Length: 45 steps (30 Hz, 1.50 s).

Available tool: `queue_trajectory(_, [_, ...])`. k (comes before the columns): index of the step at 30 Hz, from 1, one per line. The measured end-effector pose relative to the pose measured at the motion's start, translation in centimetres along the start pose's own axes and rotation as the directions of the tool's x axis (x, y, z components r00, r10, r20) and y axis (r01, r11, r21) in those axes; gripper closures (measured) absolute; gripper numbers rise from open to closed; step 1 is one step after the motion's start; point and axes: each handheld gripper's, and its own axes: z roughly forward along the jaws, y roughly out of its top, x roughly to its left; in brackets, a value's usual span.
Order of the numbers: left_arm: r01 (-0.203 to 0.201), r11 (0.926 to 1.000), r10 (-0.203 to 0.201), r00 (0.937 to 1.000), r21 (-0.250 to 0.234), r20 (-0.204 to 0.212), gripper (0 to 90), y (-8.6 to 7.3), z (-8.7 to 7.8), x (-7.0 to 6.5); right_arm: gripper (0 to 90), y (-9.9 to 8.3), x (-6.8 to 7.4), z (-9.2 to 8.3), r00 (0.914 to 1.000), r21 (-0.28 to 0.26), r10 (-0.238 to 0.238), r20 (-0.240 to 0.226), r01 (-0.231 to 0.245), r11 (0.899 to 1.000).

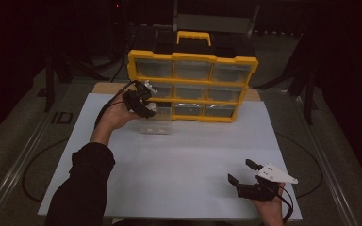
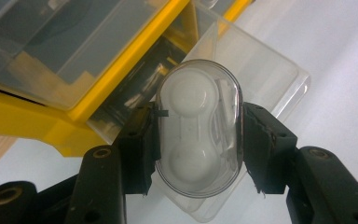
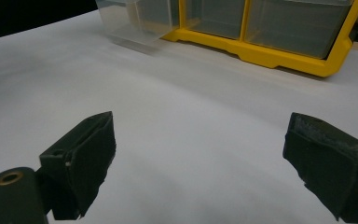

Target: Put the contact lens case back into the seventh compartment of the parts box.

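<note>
Black grippers w/ ridged fingers (image 2: 141,149), brass screws; dark sleeve (image 1: 82,188); grey plate (image 1: 275,173) on right.

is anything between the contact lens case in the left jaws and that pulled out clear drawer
Nothing visible stands in the way. The left gripper holds the clear contact lens case directly over the open clear drawer, pulled out from the bottom left slot of the yellow organizer. What the drawer holds inside cannot be made out.
</note>
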Motion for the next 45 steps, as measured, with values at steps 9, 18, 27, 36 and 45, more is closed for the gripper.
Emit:
queue_trajectory(9, [0.006,0.9998,-0.006,1.0,0.018,-0.002,49.0,0.1,0.8,-0.2,9.1,0.0,0.0,-0.1,1.0,-0.001,0.0,0.001,0.0,1.0])
queue_trajectory(18, [0.024,0.9997,-0.023,0.9987,0.007,-0.046,34.9,0.1,0.9,-0.6,9.1,0.0,0.0,-0.1,1.0,-0.002,0.002,0.003,-0.002,1.0])
queue_trajectory(27, [0.038,0.9986,-0.04,0.9977,-0.038,-0.055,4.2,0.1,-0.3,-0.9,9.1,0.0,0.1,-0.1,1.0,-0.002,0.0,0.002,0.0,1.0])
queue_trajectory(36, [-0.02,0.9986,0.015,0.9957,-0.048,-0.091,0.4,-0.8,-1.6,-2.1,9.1,0.0,0.1,-0.1,1.0,-0.003,0.001,0.004,-0.001,1.0])
queue_trajectory(45, [0.01,0.9906,-0.026,0.9923,-0.137,-0.121,0.3,-4.8,-2.7,-4.2,9.1,0.0,0.1,-0.1,1.0,-0.001,-0.001,0.003,0.001,1.0])
